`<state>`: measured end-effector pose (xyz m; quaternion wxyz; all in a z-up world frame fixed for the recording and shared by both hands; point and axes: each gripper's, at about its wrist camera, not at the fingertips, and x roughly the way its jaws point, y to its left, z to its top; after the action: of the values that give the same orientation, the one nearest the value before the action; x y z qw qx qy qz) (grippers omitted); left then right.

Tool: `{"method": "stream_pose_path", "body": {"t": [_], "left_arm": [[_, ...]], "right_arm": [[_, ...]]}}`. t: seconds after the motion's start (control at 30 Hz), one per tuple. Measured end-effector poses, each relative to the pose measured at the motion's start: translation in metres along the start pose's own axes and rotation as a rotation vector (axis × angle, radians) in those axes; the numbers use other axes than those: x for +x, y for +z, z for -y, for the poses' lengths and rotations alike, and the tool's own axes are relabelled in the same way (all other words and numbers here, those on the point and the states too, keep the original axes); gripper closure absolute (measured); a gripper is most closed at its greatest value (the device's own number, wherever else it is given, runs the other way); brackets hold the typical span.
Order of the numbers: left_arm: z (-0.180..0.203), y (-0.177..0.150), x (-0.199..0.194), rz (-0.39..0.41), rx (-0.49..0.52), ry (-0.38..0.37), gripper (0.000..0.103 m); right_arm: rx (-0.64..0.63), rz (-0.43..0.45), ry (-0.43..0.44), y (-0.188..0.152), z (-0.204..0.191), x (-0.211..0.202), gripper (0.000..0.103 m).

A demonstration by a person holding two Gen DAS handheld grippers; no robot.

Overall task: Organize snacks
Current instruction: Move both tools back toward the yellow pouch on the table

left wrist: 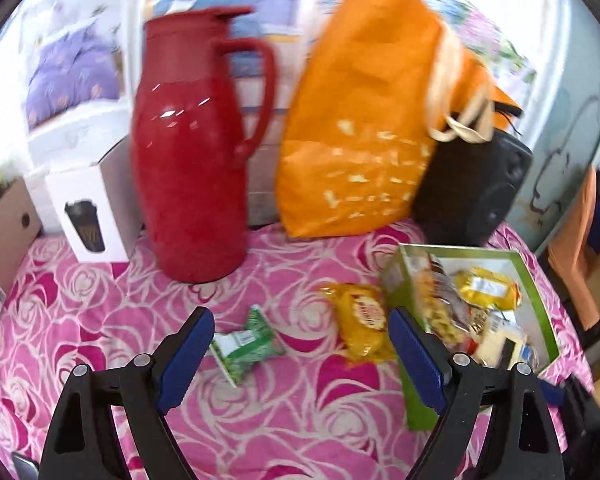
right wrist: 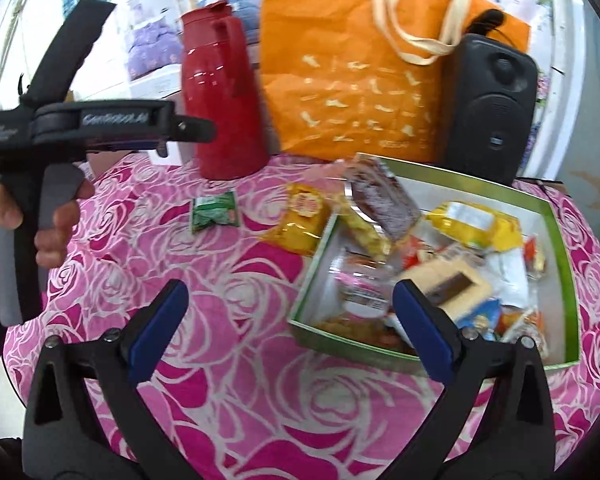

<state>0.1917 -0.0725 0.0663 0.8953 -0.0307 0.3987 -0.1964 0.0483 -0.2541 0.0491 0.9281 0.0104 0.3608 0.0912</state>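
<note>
A: Where do the snacks stand?

B: Most already lie in the green box (right wrist: 556, 236) at the right of the right wrist view: a yellow packet (right wrist: 476, 222), a brown wrapped cake (right wrist: 384, 200) leaning over the box's far-left corner, and a heap of smaller wrappers. Two are outside it on the counter (right wrist: 228, 360) with its pink rose cloth: a green packet (right wrist: 216, 216) left of centre, and a yellow-orange packet (right wrist: 300, 220) touching the box's left wall.

A: And the tongs?

B: Both pairs are spread wide and carry nothing. The left tongs (left wrist: 300, 356) hover low over the cloth, and in the left wrist view the green packet (left wrist: 246, 346) sits between the blue pads, nearer the left one. The right tongs (right wrist: 290, 332) hang over the box's near-left corner.

A: Why that arrangement?

B: My guess is that the left side is lined up for the green packet, since the packet falls inside the gap. The left view is blurred, so it may be moving. The right tongs idle by the box, perhaps to steady it or drop in later.

A: Anything in the way?

B: A red jug (left wrist: 196, 152), an orange bag (right wrist: 364, 60) and a black speaker (right wrist: 490, 104) stand along the upper part of the frame, behind the snacks, well clear. In the right wrist view a hand (right wrist: 28, 220) grips the left tool's handle at the left edge.
</note>
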Motion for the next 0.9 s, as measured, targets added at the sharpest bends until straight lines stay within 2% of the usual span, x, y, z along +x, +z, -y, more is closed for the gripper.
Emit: {"method": "stream_pose_path", "body": {"t": [0.07, 0.17, 0.33, 0.5, 0.6, 0.73, 0.8, 0.9], "left_arm": [[-0.008, 0.0, 0.008, -0.03, -0.023, -0.031, 0.012], [-0.003, -0.005, 0.025, -0.078, -0.007, -0.075, 0.013], [0.026, -0.02, 0.068, -0.182, 0.053, -0.161, 0.035], [0.049, -0.027, 0.117, -0.26, 0.045, -0.176, 0.037], [0.055, -0.03, 0.135, -0.294, 0.044, -0.21, 0.067], [0.054, -0.041, 0.114, -0.297, 0.096, -0.226, 0.072], [0.047, -0.051, 0.096, -0.284, 0.109, -0.209, 0.072], [0.029, -0.069, 0.064, -0.273, 0.061, -0.212, 0.072]], "right_arm": [[-0.009, -0.007, 0.012, 0.002, -0.007, 0.007, 0.001], [-0.021, -0.014, 0.017, 0.003, -0.012, 0.015, 0.001], [-0.013, -0.025, -0.037, -0.001, 0.0, 0.016, 0.001], [0.028, -0.041, -0.065, -0.009, 0.021, 0.012, 0.001], [0.042, -0.044, -0.07, -0.011, 0.026, 0.01, 0.001], [0.044, -0.038, -0.06, -0.013, 0.026, 0.009, 0.001], [0.045, -0.038, -0.04, -0.013, 0.024, 0.011, 0.001], [0.04, -0.043, -0.002, -0.013, 0.013, 0.015, 0.001]]}}
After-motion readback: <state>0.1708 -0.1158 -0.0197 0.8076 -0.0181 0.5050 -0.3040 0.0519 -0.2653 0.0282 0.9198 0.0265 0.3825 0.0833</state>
